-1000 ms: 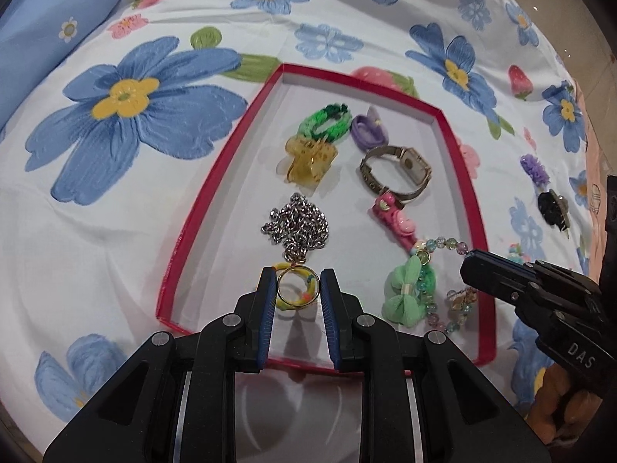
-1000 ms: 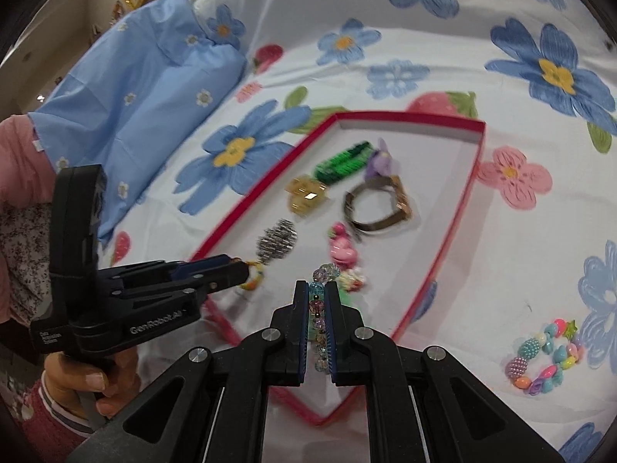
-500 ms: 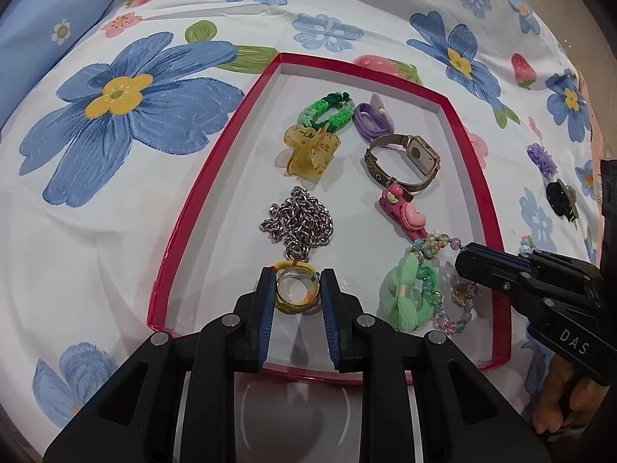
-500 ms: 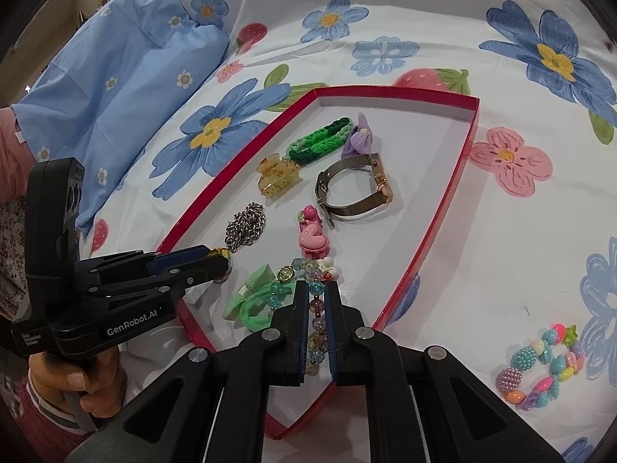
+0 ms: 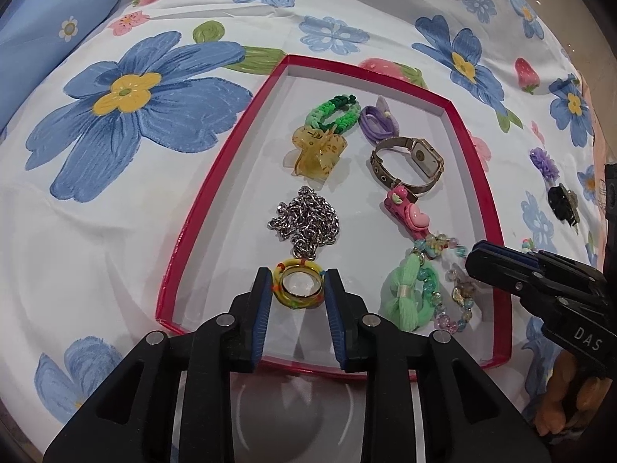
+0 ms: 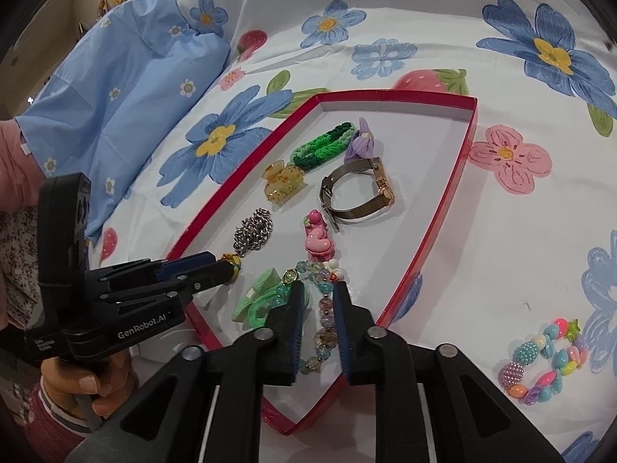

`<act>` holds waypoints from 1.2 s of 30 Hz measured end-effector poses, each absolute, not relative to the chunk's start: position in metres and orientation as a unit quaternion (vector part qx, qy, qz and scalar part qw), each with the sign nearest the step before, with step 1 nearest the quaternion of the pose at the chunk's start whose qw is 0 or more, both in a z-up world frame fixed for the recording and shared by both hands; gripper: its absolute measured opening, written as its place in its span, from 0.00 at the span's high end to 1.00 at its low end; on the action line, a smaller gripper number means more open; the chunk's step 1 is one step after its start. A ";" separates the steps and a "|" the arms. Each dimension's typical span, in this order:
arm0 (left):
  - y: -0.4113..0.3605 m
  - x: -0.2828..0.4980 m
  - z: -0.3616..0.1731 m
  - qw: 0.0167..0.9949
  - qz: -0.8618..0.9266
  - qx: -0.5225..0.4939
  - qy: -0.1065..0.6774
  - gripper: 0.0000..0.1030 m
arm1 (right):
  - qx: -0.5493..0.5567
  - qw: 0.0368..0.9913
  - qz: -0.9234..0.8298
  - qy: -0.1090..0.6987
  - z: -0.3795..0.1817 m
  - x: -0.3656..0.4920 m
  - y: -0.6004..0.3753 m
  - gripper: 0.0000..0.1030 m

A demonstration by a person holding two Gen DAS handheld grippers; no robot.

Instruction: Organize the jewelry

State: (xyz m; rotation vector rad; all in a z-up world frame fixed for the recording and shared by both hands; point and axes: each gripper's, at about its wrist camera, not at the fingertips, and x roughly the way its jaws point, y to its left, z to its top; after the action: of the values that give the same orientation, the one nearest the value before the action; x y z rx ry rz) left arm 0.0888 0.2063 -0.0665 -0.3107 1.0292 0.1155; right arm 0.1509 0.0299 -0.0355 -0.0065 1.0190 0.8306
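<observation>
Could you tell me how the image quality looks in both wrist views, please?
Left wrist view: strong fisheye bends the red tray; sharp, evenly lit, dark vignette corners. Right wrist view: same curvature, soft shadows beside the watch, bedsheet edges slightly soft.

A red-rimmed white tray [image 5: 216, 200] sits on a white sheet [image 5: 115, 231] printed with blue flowers and strawberries, near a pale-blue daisy-dotted pillow [image 6: 127, 88].
</observation>
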 end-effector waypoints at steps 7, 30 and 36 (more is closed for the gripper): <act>0.207 0.078 -0.053 0.865 0.059 -0.157 0.473 0.63 | 0.006 0.797 0.388 0.463 -0.027 0.149 0.024 0.70; 0.194 0.018 -0.035 0.875 0.088 -0.202 0.431 0.20 | 0.080 0.813 0.415 0.401 -0.012 0.115 -0.027 0.41; 0.190 0.005 -0.033 0.871 0.083 -0.223 0.429 0.19 | 0.098 0.813 0.415 0.398 -0.013 0.107 -0.036 0.38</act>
State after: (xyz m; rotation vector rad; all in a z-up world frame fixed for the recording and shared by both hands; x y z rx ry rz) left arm 0.0048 0.1899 -0.0334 -0.4667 0.8965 0.1744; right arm 0.1068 -0.0362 -0.0132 0.2100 0.8493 0.8853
